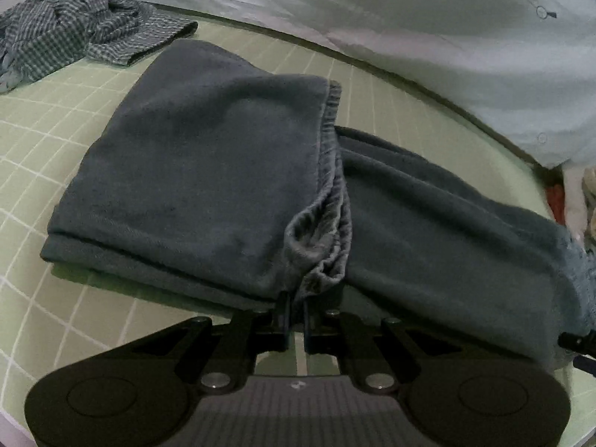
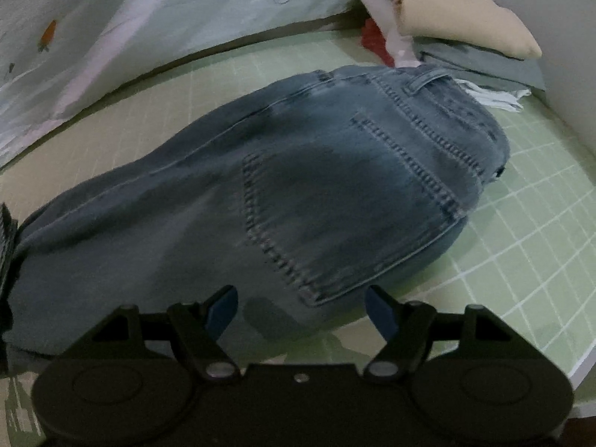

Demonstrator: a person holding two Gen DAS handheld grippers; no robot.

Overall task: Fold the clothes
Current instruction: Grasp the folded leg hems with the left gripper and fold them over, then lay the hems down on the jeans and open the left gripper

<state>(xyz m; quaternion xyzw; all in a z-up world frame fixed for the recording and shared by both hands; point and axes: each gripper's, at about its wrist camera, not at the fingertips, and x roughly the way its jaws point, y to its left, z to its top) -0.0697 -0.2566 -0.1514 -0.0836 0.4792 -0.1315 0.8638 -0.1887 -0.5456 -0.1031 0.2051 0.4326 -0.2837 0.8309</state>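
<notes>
So at this point the jeans (image 1: 208, 171) were sprawled across the middle of the green grid mat (image 1: 44, 141), with the leg end doubled back over itself so the hem sat center frame in the left wrist view. My left gripper (image 1: 296, 313) had its fingers pinched nearly together on that hem edge at the bottom middle of the frame, denim bunched right between them. The right gripper (image 2: 300, 309) was wide apart and holding nothing, hovering just off the near edge of the seat, with the back pocket (image 2: 316, 223) filling the center of its view and the waistband up toward the upper right.

My read was a fold in progress, hem heading toward the waistband. To do it well I figured: keep the pinch on all the hem layers, not just the top one, carry it low and flat so the fold doesn't drag, and use the free gripper to pin the seat.

A checked shirt (image 1: 74, 26) sat crumpled upper left, and a folded stack (image 2: 465, 37) upper right in the right view.
</notes>
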